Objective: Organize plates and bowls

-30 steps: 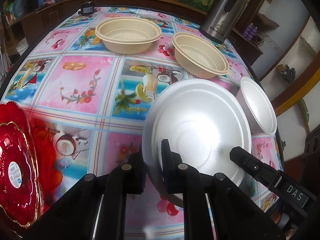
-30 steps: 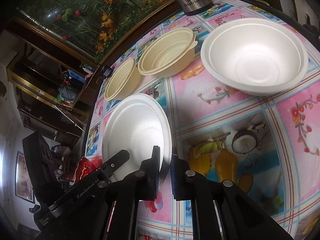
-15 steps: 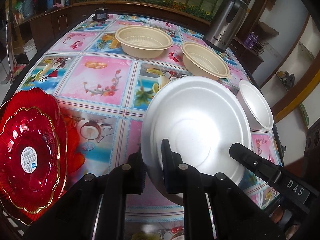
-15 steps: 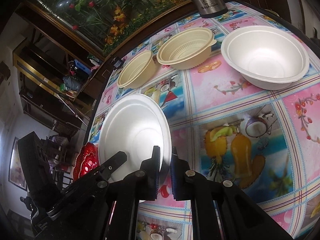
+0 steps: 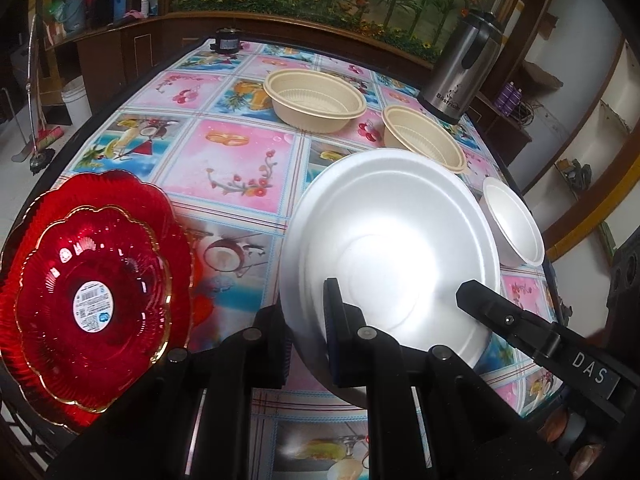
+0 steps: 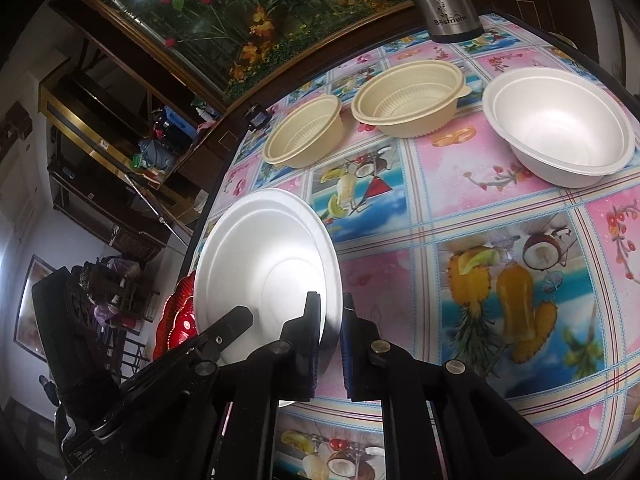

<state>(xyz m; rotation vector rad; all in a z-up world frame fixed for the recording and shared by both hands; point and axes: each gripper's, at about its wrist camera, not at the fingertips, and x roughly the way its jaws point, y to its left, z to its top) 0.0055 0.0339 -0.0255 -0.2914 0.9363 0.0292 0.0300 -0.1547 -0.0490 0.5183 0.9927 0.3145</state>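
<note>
Both look steeply down across the worktop (image 5: 224, 168) from close above its near edge. Shared: white plate (image 5: 400, 248) at lower centre in the left view, lower left (image 6: 272, 276) in the right.

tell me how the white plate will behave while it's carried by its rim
The white plate looks like thin foam, so probably very light and a bit bendy. Both tongs, left and right, pinch opposite rim edges, which suggests it may flex or dent under hard squeezing.
</note>
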